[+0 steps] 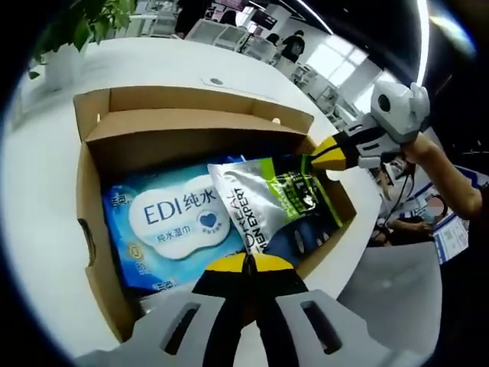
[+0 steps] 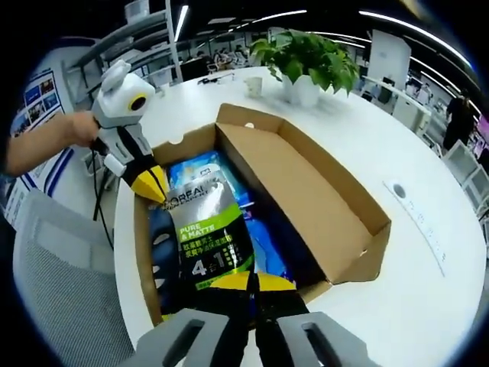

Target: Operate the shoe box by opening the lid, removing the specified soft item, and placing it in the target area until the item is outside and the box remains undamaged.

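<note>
- Box (image 1: 191,130): open cardboard shoe box on a white round worktop (image 1: 46,199); lid (image 2: 306,183) folded back along the far long side.
- Pouch (image 1: 267,202): silver-green soft pack lying tilted inside the box, over a blue wipes pack (image 1: 164,225).
- Left gripper (image 1: 246,264): yellow-tipped fingers pressed together at the pouch's lower edge, at 6 o'clock in the left gripper view; seen at 10 o'clock in the right gripper view, its tips meet the pouch's top corner.
- Right gripper (image 2: 254,281): fingers shut at the pouch's near end; whether they pinch it cannot be told.
- Surroundings: potted plant (image 2: 306,65) at 12 o'clock beyond the box; grey chair (image 2: 61,290) at 8 o'clock; a small cup (image 2: 254,86) beside the plant.
</note>
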Available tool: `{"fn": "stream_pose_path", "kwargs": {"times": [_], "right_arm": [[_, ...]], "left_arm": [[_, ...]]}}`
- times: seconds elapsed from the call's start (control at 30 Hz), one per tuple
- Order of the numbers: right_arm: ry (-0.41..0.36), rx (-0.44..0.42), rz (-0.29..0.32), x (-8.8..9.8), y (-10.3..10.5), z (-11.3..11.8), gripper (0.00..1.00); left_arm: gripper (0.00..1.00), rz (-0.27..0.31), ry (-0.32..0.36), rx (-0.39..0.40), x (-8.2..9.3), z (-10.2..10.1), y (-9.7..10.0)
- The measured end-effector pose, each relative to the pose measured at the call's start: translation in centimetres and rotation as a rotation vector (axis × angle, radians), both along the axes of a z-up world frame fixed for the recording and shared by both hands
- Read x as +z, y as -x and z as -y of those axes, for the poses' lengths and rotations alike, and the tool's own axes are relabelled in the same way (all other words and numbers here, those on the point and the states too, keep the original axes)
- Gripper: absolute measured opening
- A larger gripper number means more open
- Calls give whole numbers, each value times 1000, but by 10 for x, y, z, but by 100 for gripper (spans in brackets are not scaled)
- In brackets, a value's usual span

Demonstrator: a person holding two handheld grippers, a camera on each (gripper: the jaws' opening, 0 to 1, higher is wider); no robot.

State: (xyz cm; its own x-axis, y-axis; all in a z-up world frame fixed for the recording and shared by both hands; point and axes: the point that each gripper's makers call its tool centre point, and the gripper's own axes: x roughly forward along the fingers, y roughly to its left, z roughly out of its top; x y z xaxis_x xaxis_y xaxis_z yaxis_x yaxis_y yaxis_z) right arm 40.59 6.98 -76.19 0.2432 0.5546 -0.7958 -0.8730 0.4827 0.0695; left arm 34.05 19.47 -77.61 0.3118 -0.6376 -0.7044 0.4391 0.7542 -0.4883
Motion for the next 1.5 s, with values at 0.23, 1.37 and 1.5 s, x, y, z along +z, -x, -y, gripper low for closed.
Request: {"fn": "stream_pose_path", "kwargs": {"times": [0.23,1.37,1.5], "right_arm": [[-36,-23,10,10,-1,-1,0],[-141,-109,93,65,-11,16,0],[-140,-124,101,70,-15,25,0]], "left_arm": [[0,14,13,9,7,-3,2],[0,157,47,7,63,9,-15],[0,165,58,0,69,17,-19]]}}
